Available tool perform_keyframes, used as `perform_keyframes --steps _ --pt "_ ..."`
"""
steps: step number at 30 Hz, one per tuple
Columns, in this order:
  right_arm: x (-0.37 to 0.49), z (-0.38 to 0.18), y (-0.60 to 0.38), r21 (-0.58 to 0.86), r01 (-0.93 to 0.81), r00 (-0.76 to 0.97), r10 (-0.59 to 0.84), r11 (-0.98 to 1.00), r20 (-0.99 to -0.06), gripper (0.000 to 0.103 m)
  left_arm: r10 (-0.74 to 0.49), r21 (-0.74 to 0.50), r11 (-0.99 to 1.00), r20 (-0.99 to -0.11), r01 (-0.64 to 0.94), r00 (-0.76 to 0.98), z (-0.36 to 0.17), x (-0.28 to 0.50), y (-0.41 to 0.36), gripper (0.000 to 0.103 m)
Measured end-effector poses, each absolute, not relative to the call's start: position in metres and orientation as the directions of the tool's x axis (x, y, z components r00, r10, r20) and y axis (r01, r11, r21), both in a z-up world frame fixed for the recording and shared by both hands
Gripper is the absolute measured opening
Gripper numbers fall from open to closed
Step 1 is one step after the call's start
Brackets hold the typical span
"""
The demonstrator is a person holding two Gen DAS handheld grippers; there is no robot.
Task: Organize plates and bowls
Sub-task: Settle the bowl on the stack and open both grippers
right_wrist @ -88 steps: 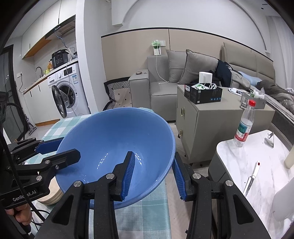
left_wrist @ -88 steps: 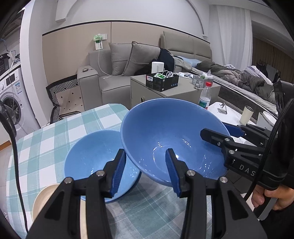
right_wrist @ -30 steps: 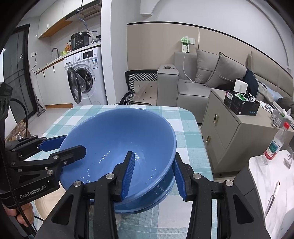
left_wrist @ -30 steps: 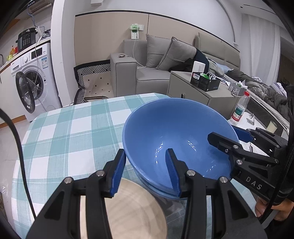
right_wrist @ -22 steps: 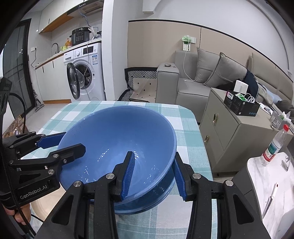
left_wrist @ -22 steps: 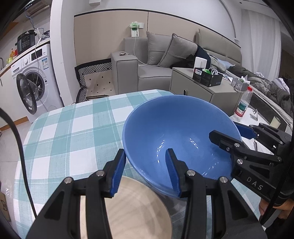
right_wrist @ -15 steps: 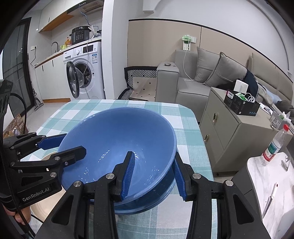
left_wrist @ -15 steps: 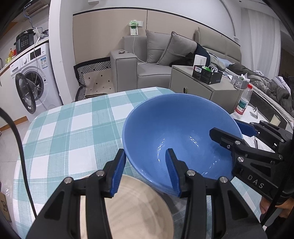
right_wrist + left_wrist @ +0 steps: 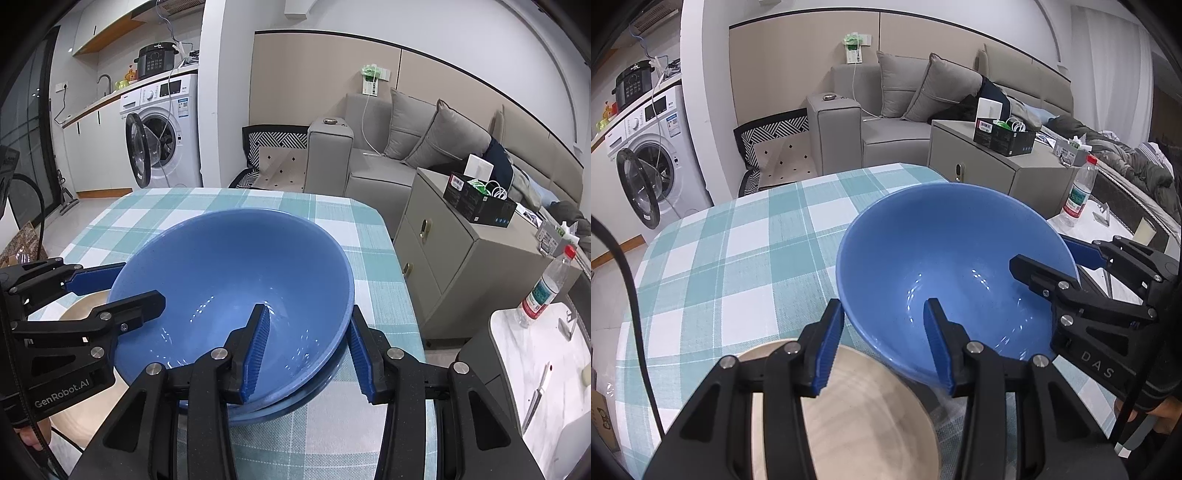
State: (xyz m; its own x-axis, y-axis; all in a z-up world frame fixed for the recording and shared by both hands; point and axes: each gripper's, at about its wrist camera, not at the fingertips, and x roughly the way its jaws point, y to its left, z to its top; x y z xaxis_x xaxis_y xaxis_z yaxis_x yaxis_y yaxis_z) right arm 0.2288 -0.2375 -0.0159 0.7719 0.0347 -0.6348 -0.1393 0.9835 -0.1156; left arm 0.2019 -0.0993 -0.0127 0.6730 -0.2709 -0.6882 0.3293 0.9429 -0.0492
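Bowl [image 9: 236,280] now nested, lower bowl [image 9: 295,400] mostly hidden; both grippers [image 9: 882,343] [image 9: 308,345] clamp rim.

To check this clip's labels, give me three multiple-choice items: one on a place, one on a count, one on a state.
1. Where is the plate? A on the floor; B on the table beside the top bowl; C on the sofa.
2. How many blue bowls? A one; B two; C four.
3. The washer door is: A open; B shut; C missing.

1 B: the plate lies on the checked cloth next to the top bowl.
2 B: the lower bowl shows its rim under the top bowl.
3 A: the washer door hangs swung out.
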Motion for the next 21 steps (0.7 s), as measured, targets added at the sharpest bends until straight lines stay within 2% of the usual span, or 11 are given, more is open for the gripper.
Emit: perform_keyframes --steps 3,8,13,16,19,21 --pt "0.228 -0.017 -0.2393 -0.112 -0.143 0.768 0.039 0.983 -0.639 0.044 -0.271 -0.049 0.942 -0.692 0.331 0.669 -0.014 0.2002 -0.0999 0.044" --pt "0.2291 -0.0175 -0.238 -0.102 -0.159 0.766 0.057 0.982 -0.64 0.053 -0.28 -0.054 0.938 -0.702 0.343 0.655 -0.017 0.201 -0.1008 0.045" --pt "0.2284 -0.0187 -0.2368 -0.096 -0.164 0.761 0.064 0.982 -0.645 0.056 -0.286 -0.054 0.935 -0.702 0.351 0.653 -0.0171 0.2003 -0.1017 0.045" --pt "0.2281 -0.0197 -0.2359 -0.076 -0.179 0.752 0.086 0.981 -0.654 0.064 -0.289 -0.054 0.933 -0.702 0.356 0.651 -0.0166 0.1997 -0.1024 0.046" --pt "0.2261 -0.0203 -0.2359 -0.079 -0.182 0.752 0.087 0.98 -0.653 0.065 -0.29 -0.053 0.932 -0.703 0.359 0.649 -0.0165 0.1994 -0.1025 0.046" --pt "0.225 -0.0208 -0.2369 -0.084 -0.183 0.755 0.085 0.98 -0.651 0.071 -0.296 -0.057 0.93 -0.702 0.364 0.648 -0.016 0.1985 -0.1017 0.047"
